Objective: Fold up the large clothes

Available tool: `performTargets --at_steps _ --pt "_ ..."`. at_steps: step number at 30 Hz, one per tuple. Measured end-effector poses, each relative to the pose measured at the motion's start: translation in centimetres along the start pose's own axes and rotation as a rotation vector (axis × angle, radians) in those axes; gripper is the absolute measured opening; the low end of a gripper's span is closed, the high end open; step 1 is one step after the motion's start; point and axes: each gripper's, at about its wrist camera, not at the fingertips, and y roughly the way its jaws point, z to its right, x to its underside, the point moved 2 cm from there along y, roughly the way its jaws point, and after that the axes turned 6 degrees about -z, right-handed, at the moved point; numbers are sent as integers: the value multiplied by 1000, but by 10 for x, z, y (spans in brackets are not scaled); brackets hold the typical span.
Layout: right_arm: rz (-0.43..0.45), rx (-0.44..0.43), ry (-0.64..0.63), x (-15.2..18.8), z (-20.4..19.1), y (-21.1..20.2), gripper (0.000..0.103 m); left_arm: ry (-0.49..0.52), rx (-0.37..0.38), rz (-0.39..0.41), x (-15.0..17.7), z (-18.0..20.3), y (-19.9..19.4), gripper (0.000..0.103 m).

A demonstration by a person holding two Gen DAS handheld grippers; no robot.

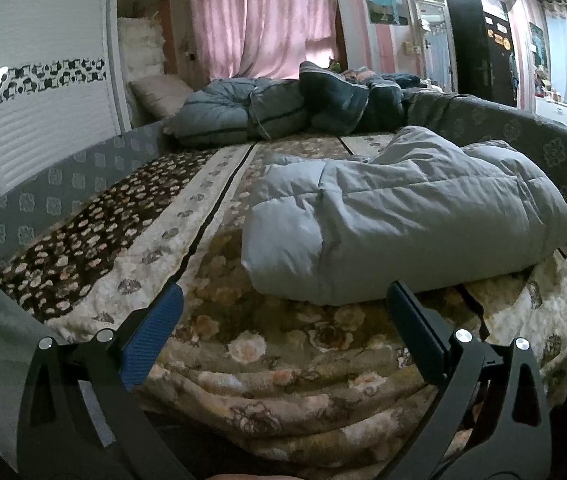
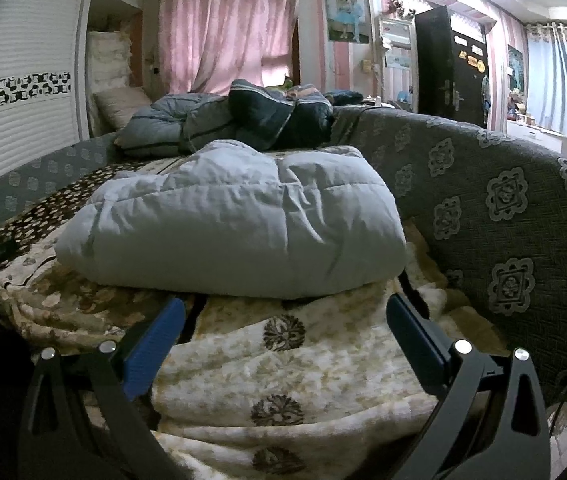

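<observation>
Ahead of both your spread, empty tongs, the padded coat (image 2: 235, 220) lies crosswise beside the sofa back (image 2: 503, 200). Your right tongs (image 2: 283, 320) look nearer than your left tongs (image 1: 283, 308).

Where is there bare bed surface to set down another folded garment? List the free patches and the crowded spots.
Free: the floral blanket left of the folded grey garment, up to the grey patterned bed rail; also the near strip between the garment and both open grippers. Crowded: the far end, heaped with blue quilts, and the garment's right side against the patterned surround.
</observation>
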Motion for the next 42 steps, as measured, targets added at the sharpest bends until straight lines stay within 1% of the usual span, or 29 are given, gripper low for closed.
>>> performTargets --at_steps 2,6,11,23,36,42 --pt "-7 8 -1 0 0 2 101 -3 5 2 1 -1 1 100" --pt "-13 9 -14 1 -2 3 101 26 -1 6 4 3 0 100" --pt "-17 14 -28 1 -4 5 101 10 14 6 5 2 1 100" --pt "-23 18 -33 2 -6 5 101 -4 22 -5 10 1 4 100" --pt "-26 16 -41 2 -8 7 101 0 10 -10 11 0 4 100" --pt "-28 -4 -42 2 -7 7 101 -1 10 -13 9 -2 4 100"
